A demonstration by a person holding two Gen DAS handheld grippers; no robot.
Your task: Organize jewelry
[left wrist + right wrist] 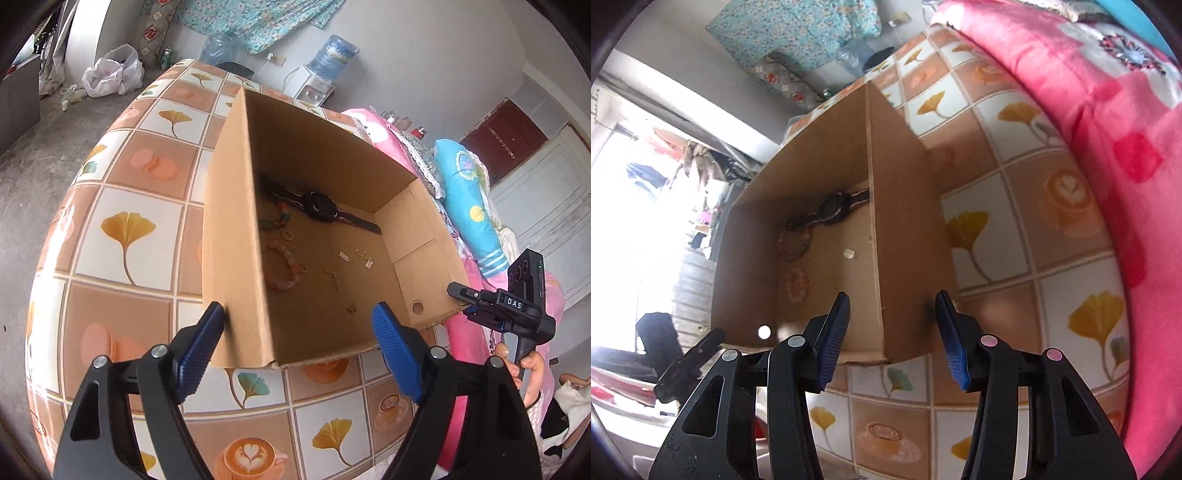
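A cardboard box [325, 236] (watch [320, 206] and bracelets [286, 267] inside) is seen mid-frame on the tiled counter [125, 229]. The jaws of the left gripper [299, 325] and right gripper [892, 317] are spread wide, each straddling a box wall; nothing is held.

An open-topped cardboard box [236, 236] stands on the tiled surface [122, 229], its tall walls blocking entry from the sides. Inside, the near floor is mostly bare; a watch [321, 208] and pink bead bracelet [286, 267] lie farther in. Pink bedding [1108, 122] crowds the right.

Watch [320, 207] and beaded bracelet [286, 267] inside cardboard box [236, 229]
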